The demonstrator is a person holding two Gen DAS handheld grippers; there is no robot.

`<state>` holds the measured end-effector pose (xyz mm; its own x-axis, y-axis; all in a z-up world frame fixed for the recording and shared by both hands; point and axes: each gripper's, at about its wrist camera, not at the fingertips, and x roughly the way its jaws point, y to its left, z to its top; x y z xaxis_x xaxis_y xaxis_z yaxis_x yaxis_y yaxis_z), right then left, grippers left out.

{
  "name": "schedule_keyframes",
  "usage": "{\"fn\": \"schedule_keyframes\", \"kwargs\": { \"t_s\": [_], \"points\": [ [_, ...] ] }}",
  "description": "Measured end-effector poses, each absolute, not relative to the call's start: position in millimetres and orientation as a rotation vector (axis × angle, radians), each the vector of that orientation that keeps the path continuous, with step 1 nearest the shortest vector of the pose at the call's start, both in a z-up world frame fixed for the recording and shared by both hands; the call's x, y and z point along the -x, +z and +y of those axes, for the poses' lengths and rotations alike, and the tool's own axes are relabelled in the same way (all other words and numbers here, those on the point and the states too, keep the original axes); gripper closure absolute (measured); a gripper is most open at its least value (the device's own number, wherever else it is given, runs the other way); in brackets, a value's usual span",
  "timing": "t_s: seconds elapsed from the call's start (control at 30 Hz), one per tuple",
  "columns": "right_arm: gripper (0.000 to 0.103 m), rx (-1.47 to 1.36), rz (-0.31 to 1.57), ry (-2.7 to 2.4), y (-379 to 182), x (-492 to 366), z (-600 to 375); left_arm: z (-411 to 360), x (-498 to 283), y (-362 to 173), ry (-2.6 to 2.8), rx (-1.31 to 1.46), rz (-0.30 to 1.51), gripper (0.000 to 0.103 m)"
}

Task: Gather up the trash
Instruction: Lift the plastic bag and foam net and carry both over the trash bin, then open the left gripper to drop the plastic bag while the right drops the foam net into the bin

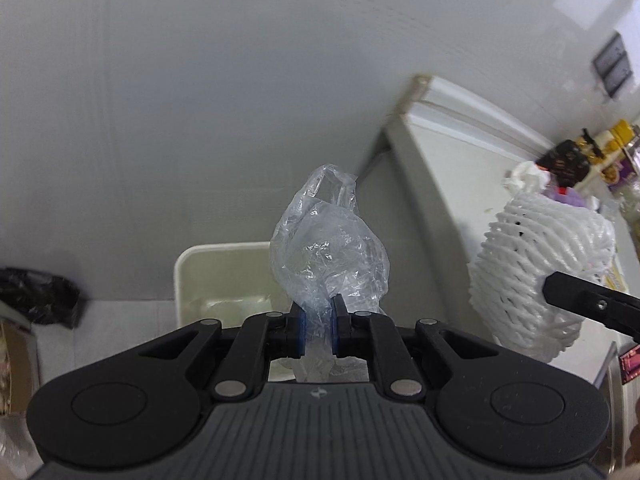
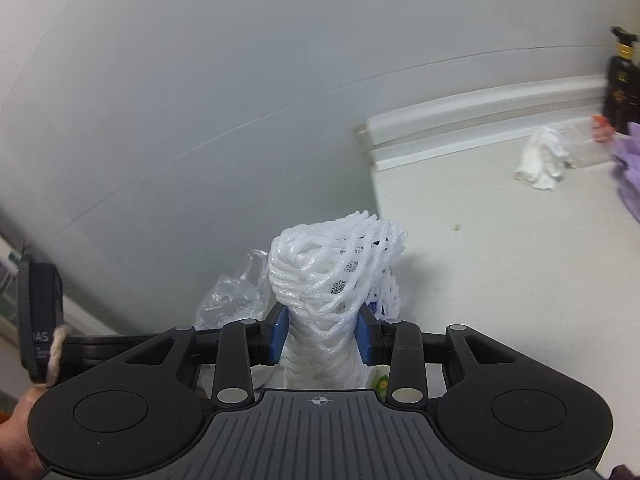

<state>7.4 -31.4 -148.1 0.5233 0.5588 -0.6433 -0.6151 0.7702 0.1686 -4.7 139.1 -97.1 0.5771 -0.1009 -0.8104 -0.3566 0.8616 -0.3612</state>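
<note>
My left gripper (image 1: 319, 312) is shut on a crumpled clear plastic bag (image 1: 330, 248), which stands up from the pads above a white bin (image 1: 188, 276) beside the counter. My right gripper (image 2: 322, 320) is shut on a white foam fruit net (image 2: 336, 276), squeezed between the blue pads. The same net (image 1: 540, 264) shows at the right of the left wrist view with a black finger (image 1: 588, 300) across it. The clear bag (image 2: 232, 300) appears low and left of the net in the right wrist view, over the counter's end.
A white counter (image 2: 500, 272) holds a crumpled white tissue (image 2: 542, 158), a purple cloth (image 2: 630, 168) and a dark bottle (image 2: 622, 84) at the far right. A black bag (image 1: 40, 296) lies on the floor at left. Jars (image 1: 616, 140) stand at the counter's back.
</note>
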Motion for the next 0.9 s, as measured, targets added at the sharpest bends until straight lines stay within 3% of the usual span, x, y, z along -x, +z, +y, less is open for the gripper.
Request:
{"fn": "schedule_keyframes", "kwargs": {
  "t_s": [0.4, 0.9],
  "points": [
    [0.069, 0.241, 0.864, 0.859, -191.0, -9.4, 37.5, 169.4, 28.7, -148.8, 0.268, 0.595, 1.030, 0.093],
    [0.069, 0.304, 1.083, 0.838, -277.8, -73.7, 92.7, 184.1, 20.1, -225.6, 0.248, 0.603, 1.119, 0.092]
  ]
}}
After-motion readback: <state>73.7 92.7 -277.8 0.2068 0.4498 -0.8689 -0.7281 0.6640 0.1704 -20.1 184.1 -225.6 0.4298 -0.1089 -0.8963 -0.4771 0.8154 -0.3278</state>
